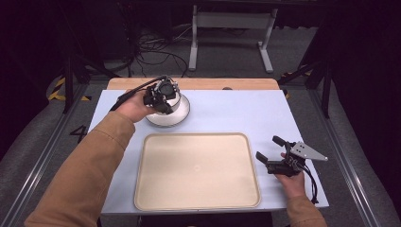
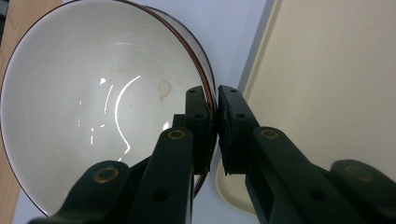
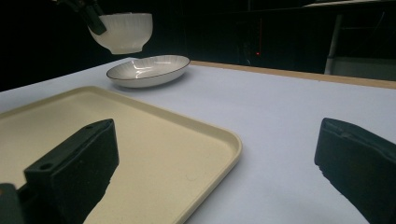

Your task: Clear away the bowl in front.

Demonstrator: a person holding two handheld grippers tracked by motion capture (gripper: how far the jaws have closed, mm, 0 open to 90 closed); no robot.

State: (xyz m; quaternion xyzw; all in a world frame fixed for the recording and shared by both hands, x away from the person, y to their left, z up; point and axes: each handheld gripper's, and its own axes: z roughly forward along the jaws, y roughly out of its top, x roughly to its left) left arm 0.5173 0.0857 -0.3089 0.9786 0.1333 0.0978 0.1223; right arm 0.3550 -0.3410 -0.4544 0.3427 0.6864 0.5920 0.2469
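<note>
1. Tray [image 1: 196, 171]: cream, shallow-rimmed, bare; lies flat on the table [image 1: 236, 113] and serves as the reference for every entry below.
2. Bowl [image 3: 122, 31]: white, ribbed outside, dark line at the rim. Held clear of the table beyond the tray's far left corner, directly above the plate, with a visible gap between them in the right gripper view.
3. Plate [image 3: 148, 70]: shallow, white, dark-rimmed; rests on the table just beyond the tray's far left corner, apart from its edge.
4. Left gripper [image 2: 212, 121]: fingers clamped on the bowl's wall, one pad inside, one outside, at the rim nearest the tray. The bowl appears tilted in this grip, though the angle is hard to judge from the high view.
5. Right gripper [image 1: 273, 152]: just beside the tray's right edge, fingers spread wide with nothing between them; idle.
6. Step in hand, as judged: carrying the bowl off the plate toward the tray.
7. Handling notes: a one-sided rim pinch lets the bowl swing, so keep the wrist steady and move slowly; lift high enough to clear the tray's raised rim; level the bowl before lowering; set its foot flat on the tray floor, then release.
</note>
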